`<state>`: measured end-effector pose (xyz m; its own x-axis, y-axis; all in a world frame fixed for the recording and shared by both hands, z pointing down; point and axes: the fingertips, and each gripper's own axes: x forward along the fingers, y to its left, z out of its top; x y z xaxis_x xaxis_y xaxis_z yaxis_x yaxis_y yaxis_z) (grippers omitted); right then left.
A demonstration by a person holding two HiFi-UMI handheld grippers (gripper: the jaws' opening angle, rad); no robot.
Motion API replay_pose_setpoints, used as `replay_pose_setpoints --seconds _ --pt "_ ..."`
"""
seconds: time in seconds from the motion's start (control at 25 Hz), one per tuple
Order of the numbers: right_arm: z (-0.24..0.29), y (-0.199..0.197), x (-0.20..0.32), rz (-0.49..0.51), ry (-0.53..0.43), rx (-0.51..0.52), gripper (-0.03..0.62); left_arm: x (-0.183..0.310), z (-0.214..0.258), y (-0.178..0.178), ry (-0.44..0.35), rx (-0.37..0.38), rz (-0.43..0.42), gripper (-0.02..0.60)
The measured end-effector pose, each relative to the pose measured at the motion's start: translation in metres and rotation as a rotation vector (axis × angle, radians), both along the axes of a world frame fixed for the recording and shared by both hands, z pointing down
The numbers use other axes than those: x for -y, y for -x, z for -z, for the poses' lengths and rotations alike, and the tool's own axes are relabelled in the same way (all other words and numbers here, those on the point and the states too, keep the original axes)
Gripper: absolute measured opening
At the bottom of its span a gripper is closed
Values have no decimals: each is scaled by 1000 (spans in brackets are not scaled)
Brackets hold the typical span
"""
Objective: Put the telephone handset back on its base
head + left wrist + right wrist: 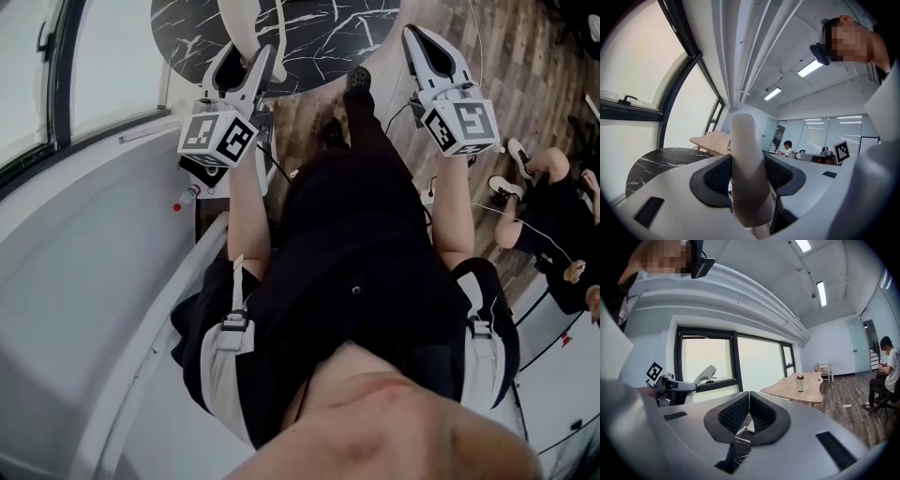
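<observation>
The white telephone handset (pixel 241 26) stands upright between the pads of my left gripper (pixel 251 58), which is shut on it at the edge of the round black marble table (pixel 319 37). In the left gripper view the handset (pixel 745 150) rises from between the ribbed black pads, filling my left gripper (pixel 747 176). My right gripper (pixel 414 36) hovers to the right over the wooden floor, its jaws closed with nothing held. The right gripper view shows that gripper (pixel 749 411) with pads touching, and the handset (pixel 704 373) off to the left. No telephone base shows in any view.
A white curved sill and large windows (pixel 56 103) run along the left. A small bottle with a red cap (pixel 187 197) lies on the floor below. A seated person (pixel 553 206) is at the right. A wooden table (pixel 806 387) with a bottle (pixel 800 383) stands farther off.
</observation>
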<state>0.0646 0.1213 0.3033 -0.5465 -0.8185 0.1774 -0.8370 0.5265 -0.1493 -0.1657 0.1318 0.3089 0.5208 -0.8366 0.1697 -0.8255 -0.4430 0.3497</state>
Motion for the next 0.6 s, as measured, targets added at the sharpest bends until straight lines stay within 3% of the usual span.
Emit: replay_pose_setpoints --seconds 0.6 --pt "-16 3 137 150 30 20 31 105 -24 -20 81 29 103 230"
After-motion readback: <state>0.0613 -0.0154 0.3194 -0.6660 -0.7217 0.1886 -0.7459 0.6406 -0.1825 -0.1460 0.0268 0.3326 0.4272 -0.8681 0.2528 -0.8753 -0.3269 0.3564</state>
